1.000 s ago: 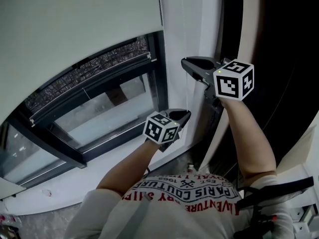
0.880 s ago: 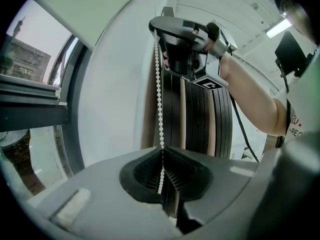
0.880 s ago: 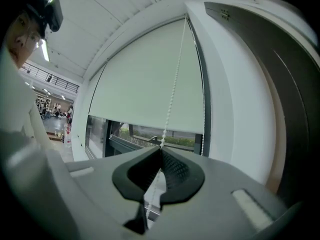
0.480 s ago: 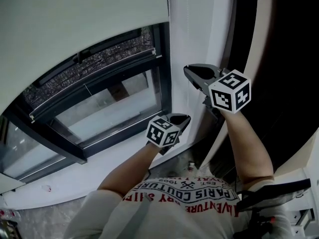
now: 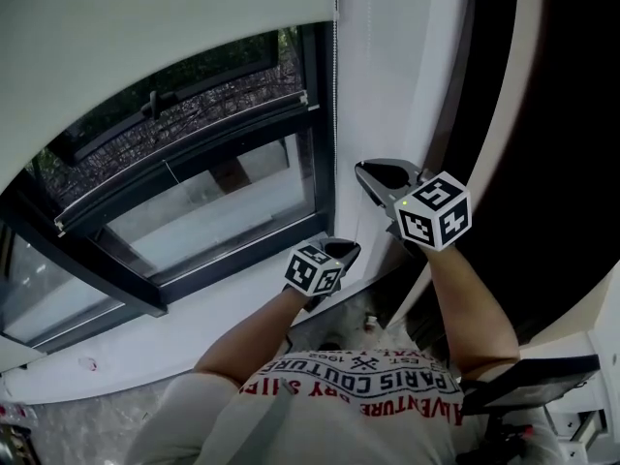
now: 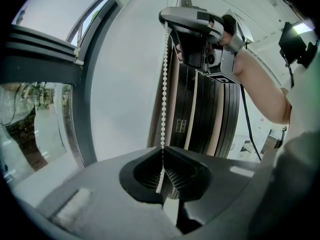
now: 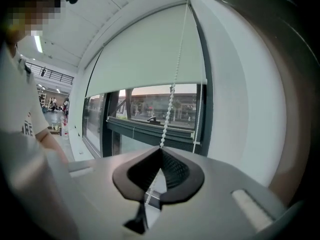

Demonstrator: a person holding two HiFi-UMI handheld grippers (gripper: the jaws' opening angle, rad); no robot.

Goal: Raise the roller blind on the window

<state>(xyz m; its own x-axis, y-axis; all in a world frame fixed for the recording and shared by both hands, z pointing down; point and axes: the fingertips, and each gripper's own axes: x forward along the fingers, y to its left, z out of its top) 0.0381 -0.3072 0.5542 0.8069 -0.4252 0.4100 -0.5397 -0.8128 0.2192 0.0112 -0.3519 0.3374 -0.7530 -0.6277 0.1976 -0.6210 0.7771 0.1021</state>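
Apparently mid-haul. Left tool (image 6: 161, 151) and right tool (image 7: 161, 151) both pinch bead chain (image 6: 163, 84), right above left. Roller blind (image 5: 145, 27) covers upper window (image 5: 213, 211). Next, likely: release one tool, regrip higher, pull down.

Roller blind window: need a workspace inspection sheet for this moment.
surface: white sill below the window
job's things: roller blind partly down, covering the upper glass; bead chain running straight at its right
clutter: small bit on the floor, too small to identify
grippers: left hand-held gripper shut on bead chain; right hand-held gripper shut on it, higher up
cables: black cable beside the forearm
surroundings: white wall, dark panel
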